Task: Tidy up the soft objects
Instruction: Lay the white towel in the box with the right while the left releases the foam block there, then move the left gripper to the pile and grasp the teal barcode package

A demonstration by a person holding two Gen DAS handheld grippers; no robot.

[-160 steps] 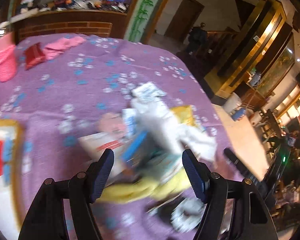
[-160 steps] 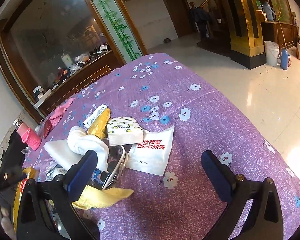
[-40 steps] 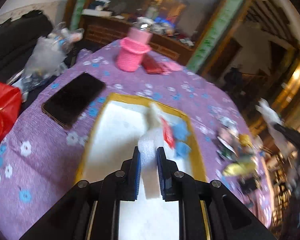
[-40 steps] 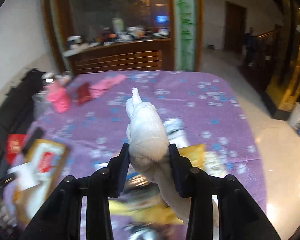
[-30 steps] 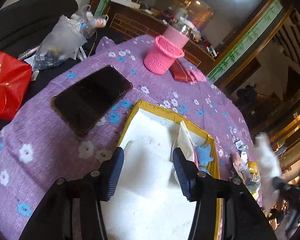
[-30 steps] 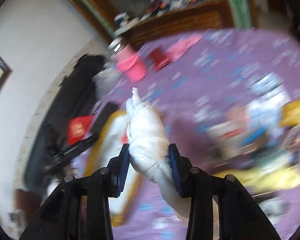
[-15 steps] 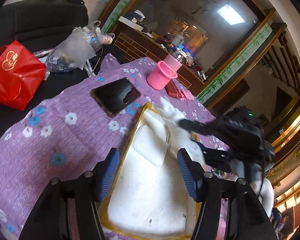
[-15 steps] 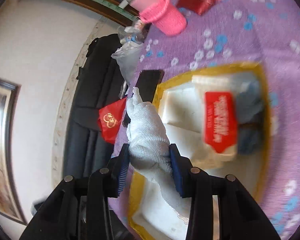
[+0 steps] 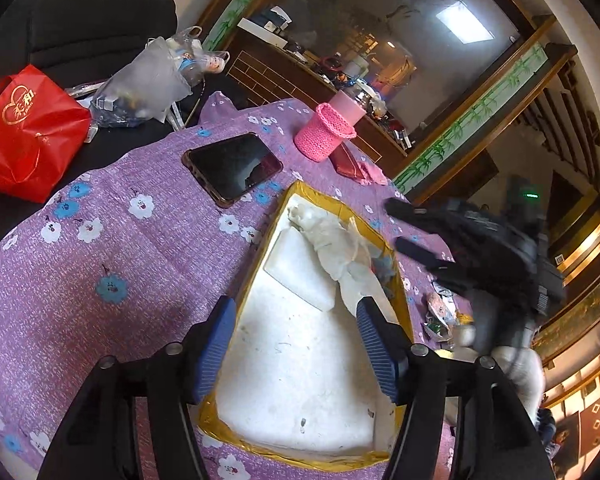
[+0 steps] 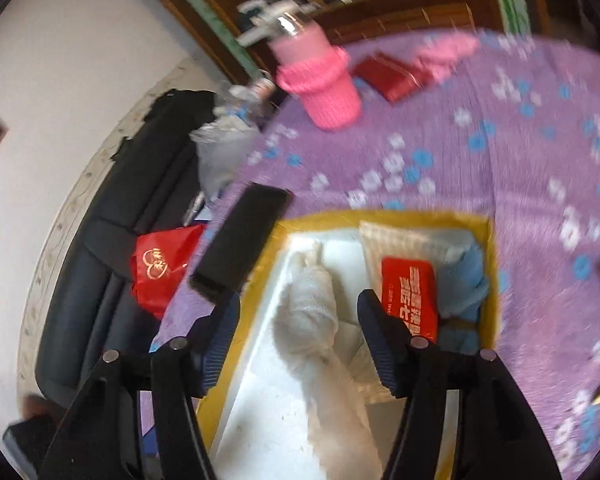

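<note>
A white foam box with a yellow taped rim [image 9: 260, 264] [image 10: 488, 264] lies on the purple flowered cloth. A white towel [image 9: 336, 244] [image 10: 312, 312] lies in it, beside a white foam pad [image 9: 300, 268], a red-labelled tissue pack [image 10: 408, 296] and a blue cloth [image 10: 468, 280]. My left gripper [image 9: 296, 344] is open and empty over the box's near end. My right gripper [image 10: 298, 340] is open, its jaws either side of the towel and clear of it; it shows blurred in the left wrist view [image 9: 416, 228] at the box's far right.
A black phone [image 9: 232, 168] [image 10: 240, 236] lies left of the box. A pink knitted cup sleeve [image 9: 326, 132] [image 10: 320, 88] and a red wallet [image 10: 392, 76] stand behind. A red bag [image 9: 24, 132] and a clear plastic bag [image 9: 148, 80] sit off the table's left. Loose wrappers [image 9: 440, 316] lie right.
My right gripper has opened and let the white towel go into the box. My left gripper has stayed open and drawn back slightly over the box.
</note>
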